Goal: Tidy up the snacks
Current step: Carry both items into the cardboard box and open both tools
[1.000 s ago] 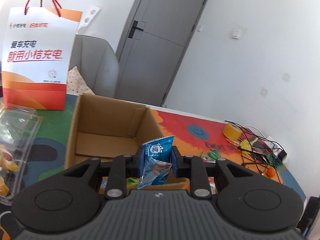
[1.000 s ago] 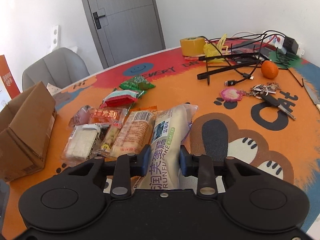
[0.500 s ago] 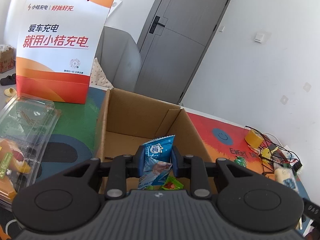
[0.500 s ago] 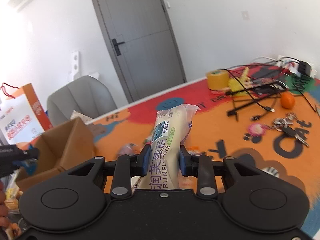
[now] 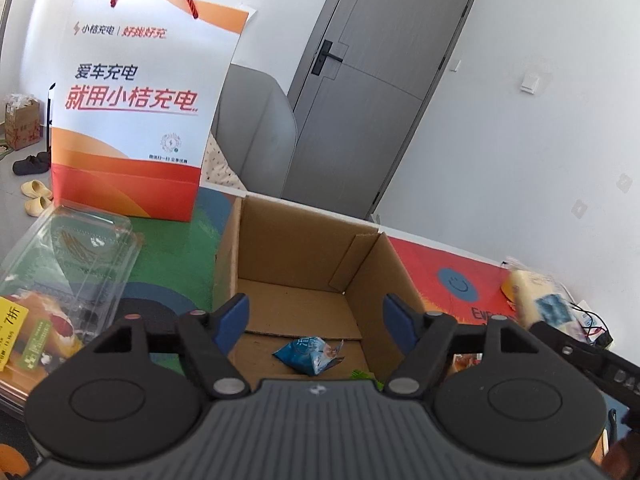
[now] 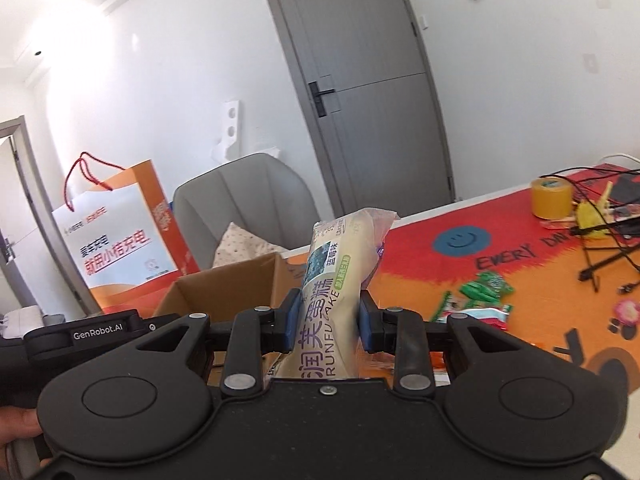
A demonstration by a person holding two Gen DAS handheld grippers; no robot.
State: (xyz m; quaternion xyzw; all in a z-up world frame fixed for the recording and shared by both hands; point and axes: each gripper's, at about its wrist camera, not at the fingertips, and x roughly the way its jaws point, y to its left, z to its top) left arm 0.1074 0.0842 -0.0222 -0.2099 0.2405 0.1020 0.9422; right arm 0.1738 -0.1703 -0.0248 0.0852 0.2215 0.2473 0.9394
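Cardboard box [image 5: 304, 264] sits open-topped on the tabletop [image 5: 432, 268], and a small blue snack packet [image 5: 310, 354] lies loose on its floor. Left gripper [image 5: 316, 314] hangs above the box, jaws opening, nothing between them. Right gripper [image 6: 327, 322] is clamped on a long cake pack [image 6: 336, 284], long axis pointing up and away, just right of the box.

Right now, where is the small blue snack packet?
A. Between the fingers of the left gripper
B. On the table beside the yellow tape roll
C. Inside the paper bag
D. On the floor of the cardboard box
D: the blue snack packet lies on the cardboard box floor, below the left gripper, whose jaws are opening with nothing between them.
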